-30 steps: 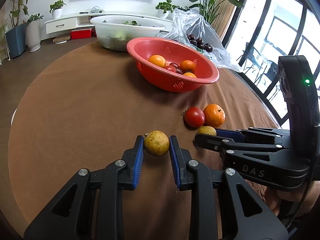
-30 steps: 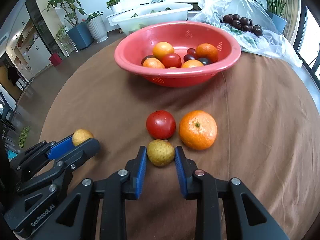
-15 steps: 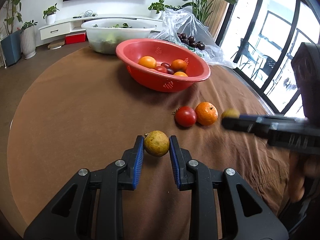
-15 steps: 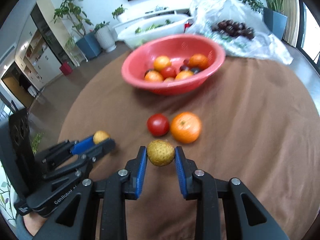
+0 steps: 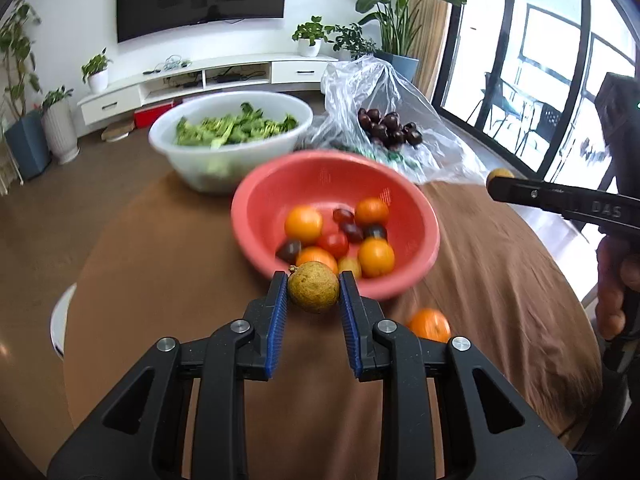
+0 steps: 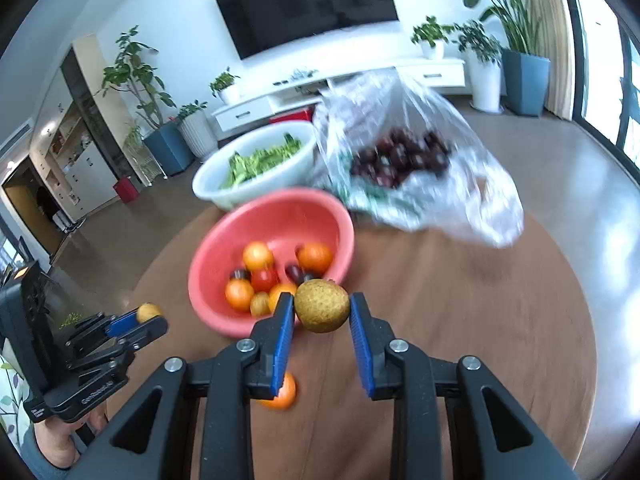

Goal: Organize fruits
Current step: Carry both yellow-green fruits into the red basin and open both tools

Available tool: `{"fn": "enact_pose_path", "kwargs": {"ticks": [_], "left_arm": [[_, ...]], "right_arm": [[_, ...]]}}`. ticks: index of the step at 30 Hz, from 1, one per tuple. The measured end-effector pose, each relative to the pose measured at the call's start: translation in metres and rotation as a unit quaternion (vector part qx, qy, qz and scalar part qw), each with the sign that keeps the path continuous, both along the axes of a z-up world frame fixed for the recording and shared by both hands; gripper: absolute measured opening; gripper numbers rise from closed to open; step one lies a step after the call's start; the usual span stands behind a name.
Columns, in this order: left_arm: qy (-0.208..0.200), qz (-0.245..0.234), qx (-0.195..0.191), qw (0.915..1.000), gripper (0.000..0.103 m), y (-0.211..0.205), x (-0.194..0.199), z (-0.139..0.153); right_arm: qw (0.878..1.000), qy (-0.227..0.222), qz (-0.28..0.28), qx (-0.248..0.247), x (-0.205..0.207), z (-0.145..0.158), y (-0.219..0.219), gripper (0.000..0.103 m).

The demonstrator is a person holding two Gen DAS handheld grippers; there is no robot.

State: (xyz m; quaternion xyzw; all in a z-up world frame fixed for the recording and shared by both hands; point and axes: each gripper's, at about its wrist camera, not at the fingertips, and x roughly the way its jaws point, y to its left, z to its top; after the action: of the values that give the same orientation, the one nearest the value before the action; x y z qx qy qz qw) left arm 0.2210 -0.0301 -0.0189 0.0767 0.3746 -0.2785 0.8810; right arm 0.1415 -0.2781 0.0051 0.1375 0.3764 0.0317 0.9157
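On the left side of the round brown table point(image 5: 160, 280), a white bowl point(image 5: 224, 160) of green vegetables point(image 5: 236, 126) stands toward the far edge. Just in front of it and a little to the right sits the red basket point(image 5: 400, 184), with oranges, small tomatoes and dark plums lying in it. The left gripper point(image 5: 313, 294) is raised above the table at the near rim of that basket, its blue pads closed on a yellowish-brown fruit point(image 5: 313, 292), which hangs clear of the cloth. To the right of this gripper, one orange point(image 5: 429, 324) lies on the table, partly hidden behind the black finger. Behind the basket, a clear plastic bag point(image 5: 380, 88) holds a heap of dark plums point(image 5: 387, 127). Farther right, the right gripper point(image 6: 322, 307) is likewise lifted over the near edge of the red basket, and its pads are clamped on a second yellowish-brown fruit point(image 6: 322, 305). From the left camera, only the tip of that second fruit shows beyond the black finger, well to the right of the basket.
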Motion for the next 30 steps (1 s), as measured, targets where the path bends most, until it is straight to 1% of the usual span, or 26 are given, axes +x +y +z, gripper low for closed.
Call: {"fn": "enact_pose_path", "kwargs": {"ticks": [3, 6, 8, 11, 15, 18, 22, 26, 30], "left_arm": [[-0.004, -0.005, 0.01, 0.9999, 0.024, -0.015, 0.026, 0.006], [-0.002, -0.008, 0.019, 0.9998, 0.024, -0.028, 0.048, 0.006], [0.006, -0.012, 0.026, 0.9996, 0.024, -0.036, 0.06, -0.001], [0.02, -0.014, 0.033, 0.9992, 0.024, -0.043, 0.072, -0.018], [0.033, -0.015, 0.033, 0.9988, 0.024, -0.048, 0.081, -0.038], [0.036, -0.02, 0.034, 0.9986, 0.024, -0.052, 0.087, -0.047], [0.035, -0.021, 0.037, 0.9985, 0.024, -0.056, 0.092, -0.052], [0.031, -0.024, 0.041, 0.9984, 0.024, -0.057, 0.091, -0.052], [0.03, -0.024, 0.042, 0.9984, 0.024, -0.058, 0.09, -0.052]], "right_arm": [[1.0, -0.015, 0.023, -0.01, 0.024, 0.007, 0.007, 0.031], [0.999, -0.011, 0.042, -0.023, 0.046, 0.005, 0.016, 0.031], [0.998, -0.004, 0.057, -0.029, 0.063, 0.0, 0.023, 0.031], [0.997, 0.018, 0.069, -0.038, 0.089, -0.015, 0.03, 0.031], [0.994, 0.042, 0.087, -0.054, 0.114, -0.036, 0.041, 0.031], [0.993, 0.055, 0.089, -0.061, 0.125, -0.049, 0.046, 0.031], [0.992, 0.064, 0.091, -0.066, 0.134, -0.058, 0.049, 0.031], [0.989, 0.075, 0.095, -0.082, 0.141, -0.067, 0.053, 0.031], [0.988, 0.081, 0.097, -0.086, 0.144, -0.073, 0.056, 0.031]]}}
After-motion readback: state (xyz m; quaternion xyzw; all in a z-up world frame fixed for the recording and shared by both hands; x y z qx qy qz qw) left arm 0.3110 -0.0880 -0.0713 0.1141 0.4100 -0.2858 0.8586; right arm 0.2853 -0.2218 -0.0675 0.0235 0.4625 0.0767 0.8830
